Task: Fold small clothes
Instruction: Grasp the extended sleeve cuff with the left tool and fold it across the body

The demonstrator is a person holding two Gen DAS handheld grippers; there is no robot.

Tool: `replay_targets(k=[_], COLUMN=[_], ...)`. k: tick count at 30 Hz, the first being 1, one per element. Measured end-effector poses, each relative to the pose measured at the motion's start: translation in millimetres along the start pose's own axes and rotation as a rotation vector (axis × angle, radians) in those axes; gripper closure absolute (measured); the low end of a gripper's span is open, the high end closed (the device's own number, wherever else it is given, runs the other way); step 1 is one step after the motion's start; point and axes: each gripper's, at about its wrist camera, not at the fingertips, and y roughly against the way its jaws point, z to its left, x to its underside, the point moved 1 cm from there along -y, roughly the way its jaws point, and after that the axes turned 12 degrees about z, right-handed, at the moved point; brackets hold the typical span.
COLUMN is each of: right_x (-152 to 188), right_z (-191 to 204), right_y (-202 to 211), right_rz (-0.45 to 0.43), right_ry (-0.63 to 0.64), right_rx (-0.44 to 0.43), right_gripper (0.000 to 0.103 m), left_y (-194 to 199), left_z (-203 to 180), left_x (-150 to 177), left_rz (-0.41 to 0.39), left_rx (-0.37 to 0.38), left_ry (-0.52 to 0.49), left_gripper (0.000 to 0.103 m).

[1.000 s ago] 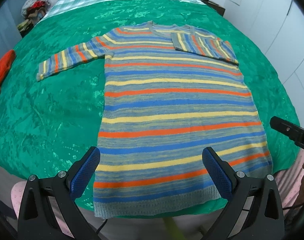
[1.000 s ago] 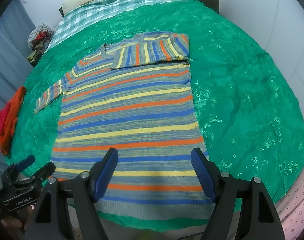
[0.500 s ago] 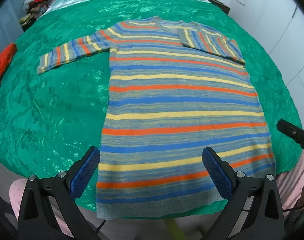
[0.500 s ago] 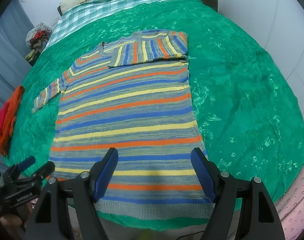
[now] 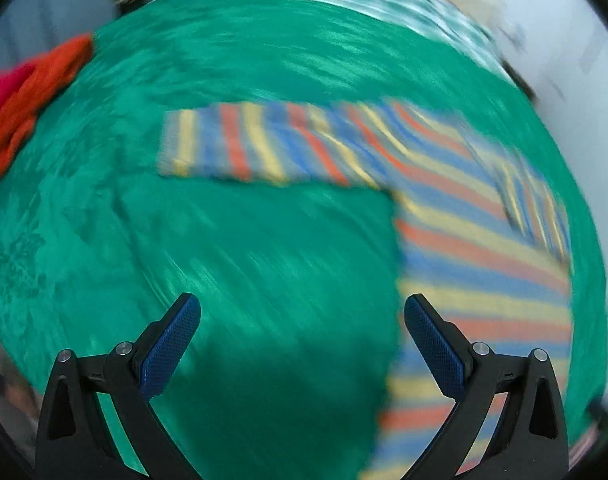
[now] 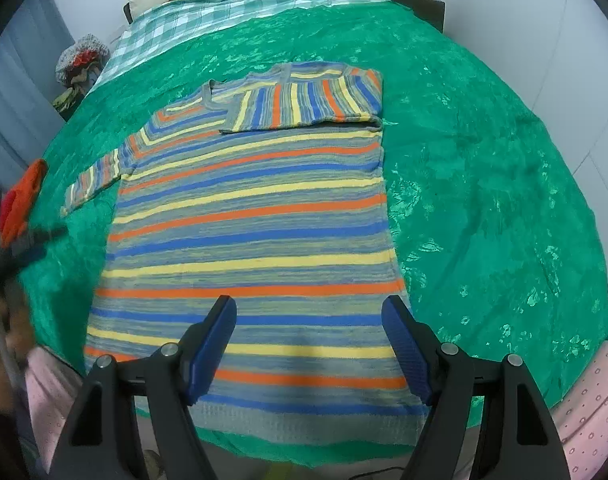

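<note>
Lying flat on one green bedspread, one striped sweater; two tongs, left tongs and right tongs, both spread wide, empty.

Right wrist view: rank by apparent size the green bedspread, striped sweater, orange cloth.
1. green bedspread
2. striped sweater
3. orange cloth, partly cut off at the left edge and lying farther away, so its true size is unsure.

The striped sweater is a matt knit with a ribbed grey hem, lying on a green bedspread of shiny, satin-like cloth with a woven pattern that catches the light. The right gripper is matt black plastic with silvery metal pins and blue pads of fine-gridded rubbery texture; at the far end lies matt checked cloth.
</note>
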Motion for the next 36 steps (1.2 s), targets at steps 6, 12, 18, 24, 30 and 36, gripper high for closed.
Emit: replay_targets(k=[6,12,18,24,30,36], right_x=[-1.2,-4.9,-6.5,-2.3,-0.9,-5.8], right_z=[5.0,17.1,30.1,27.6,6.9,-21.4], right_y=[-6.9,-14.2,-20.0,-23.9,-27.9,-26.2], right_rz=[0.019,0.032,0.036,0.022,0.025,0.008], right_ry=[0.022,0.056,0.094,0.117,0.082,0.034], right_rx=[0.007,0.020,0.012,0.011,0.008,0.034], right_gripper=[0.028,0.028,0.028,0.028,0.028,0.028], left_y=[-40.8,-76.0,-68.6,6.9,30.1,-40.8], left_z=[72.5,85.6,47.2,-83.1,-243.5,-311.0], left_x=[-69.2,-91.8,-109.0,-108.9,-64.7,-33.1], left_rz=[-0.002,0.015,-0.016,-0.227,-0.310,-0.106], left_rx=[0.013,0.054,-0.078,-0.216,-0.104,0.040], left_ry=[0.242,0.303,0.150,-0.159,-0.487,-0.582], left_gripper=[0.001,0.006,0.097,0.098,0.095,0.020])
